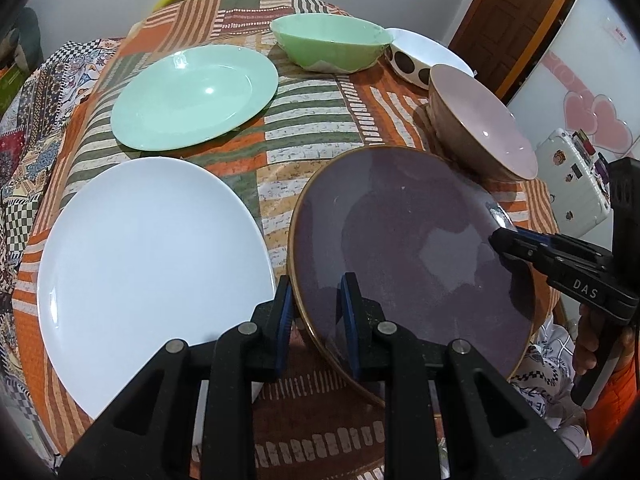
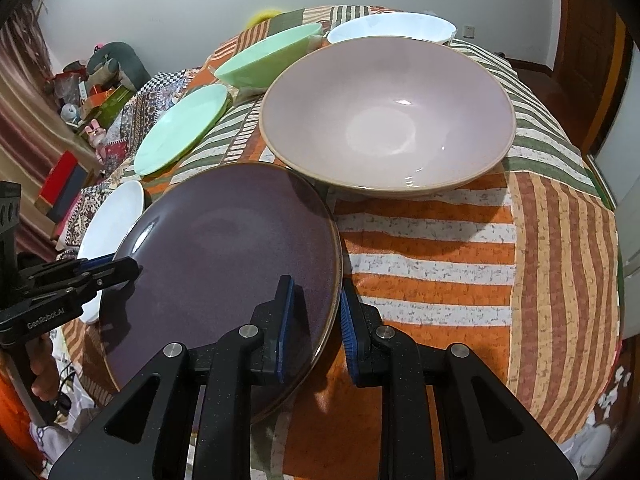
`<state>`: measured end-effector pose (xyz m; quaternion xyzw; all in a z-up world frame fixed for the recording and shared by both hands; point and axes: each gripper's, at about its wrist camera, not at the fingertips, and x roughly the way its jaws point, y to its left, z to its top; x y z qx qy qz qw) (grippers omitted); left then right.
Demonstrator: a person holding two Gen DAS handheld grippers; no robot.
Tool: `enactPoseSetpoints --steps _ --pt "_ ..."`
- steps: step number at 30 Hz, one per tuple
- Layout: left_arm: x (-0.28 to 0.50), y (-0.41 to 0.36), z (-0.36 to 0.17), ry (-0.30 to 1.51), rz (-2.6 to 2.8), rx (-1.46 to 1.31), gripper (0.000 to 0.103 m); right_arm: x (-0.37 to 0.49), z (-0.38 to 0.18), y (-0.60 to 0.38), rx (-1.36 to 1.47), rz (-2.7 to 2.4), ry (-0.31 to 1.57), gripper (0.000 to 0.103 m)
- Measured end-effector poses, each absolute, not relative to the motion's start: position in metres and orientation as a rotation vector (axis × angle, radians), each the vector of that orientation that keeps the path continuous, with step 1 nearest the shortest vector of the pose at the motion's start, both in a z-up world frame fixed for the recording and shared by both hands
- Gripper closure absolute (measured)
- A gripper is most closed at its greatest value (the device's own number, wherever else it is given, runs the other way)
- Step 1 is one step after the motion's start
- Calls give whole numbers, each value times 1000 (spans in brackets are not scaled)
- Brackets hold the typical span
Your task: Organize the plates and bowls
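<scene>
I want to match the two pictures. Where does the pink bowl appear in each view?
Left wrist view: the pink bowl sits at the right, behind the purple plate.
Right wrist view: the pink bowl fills the upper centre, behind the purple plate.
Shared landmark: the green bowl, farther back on the striped cloth.
</scene>
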<state>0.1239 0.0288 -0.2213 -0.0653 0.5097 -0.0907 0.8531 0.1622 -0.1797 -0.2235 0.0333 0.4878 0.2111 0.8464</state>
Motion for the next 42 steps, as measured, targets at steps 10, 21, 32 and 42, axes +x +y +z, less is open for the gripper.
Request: enactPoseSetpoints --steps 10,21,32,42 --pt "112 34 -203 1011 -150 -89 78 156 -210 -181 9 436 1003 77" --pt "84 63 -163 886 -71 -96 68 140 -166 -163 -36 493 883 67" --pt "64 107 -140 794 64 -101 44 135 -145 -124 -82 577 790 52" --pt "49 150 -143 778 189 -106 23 141 -152 -73 -141 648 799 49"
